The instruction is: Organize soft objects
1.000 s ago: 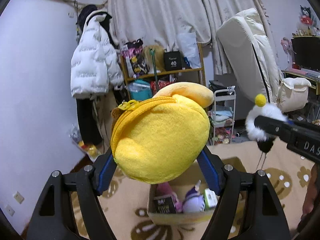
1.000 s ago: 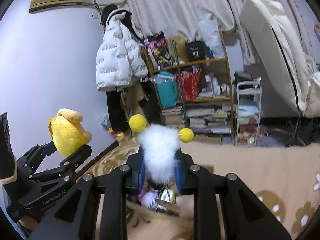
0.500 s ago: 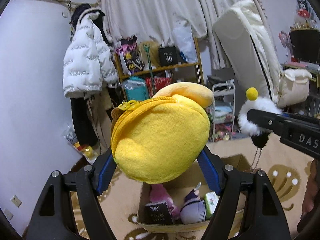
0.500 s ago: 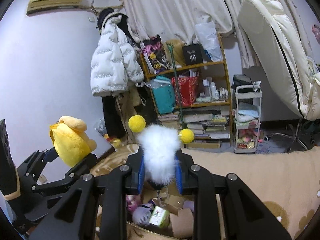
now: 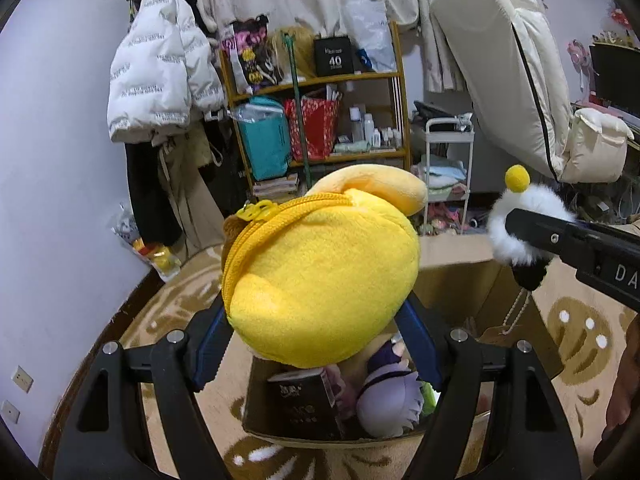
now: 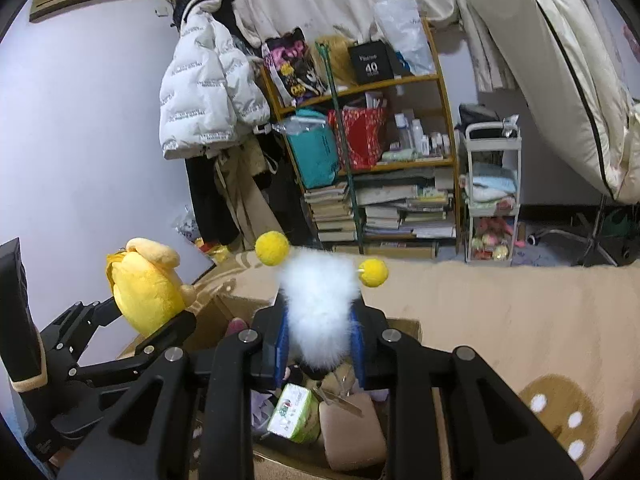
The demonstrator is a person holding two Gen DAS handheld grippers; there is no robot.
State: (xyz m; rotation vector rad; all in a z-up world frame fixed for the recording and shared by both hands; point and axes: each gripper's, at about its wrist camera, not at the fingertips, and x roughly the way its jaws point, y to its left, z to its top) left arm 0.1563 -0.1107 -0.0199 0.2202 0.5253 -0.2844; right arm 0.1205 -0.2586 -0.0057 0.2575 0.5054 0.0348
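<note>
My left gripper [image 5: 316,340] is shut on a yellow plush pouch with a zipper [image 5: 320,276] and holds it above an open cardboard box [image 5: 460,252]. It also shows in the right wrist view [image 6: 146,286]. My right gripper [image 6: 320,340] is shut on a white fluffy toy with yellow pom-poms [image 6: 320,300], also over the box [image 6: 404,326]; the toy shows in the left wrist view [image 5: 520,216]. Inside the box lie a purple plush [image 5: 390,404], a dark booklet [image 5: 304,404] and a green packet [image 6: 290,412].
The box stands on a beige patterned rug [image 6: 520,320]. Behind are a cluttered wooden shelf [image 6: 376,140], a white jacket on the wall [image 6: 208,92], a small white cart [image 6: 492,192] and a leaning mattress [image 6: 560,60].
Both grippers have come closer to the box and lower over it, each keeping its toy. The box now fills more of both views.
</note>
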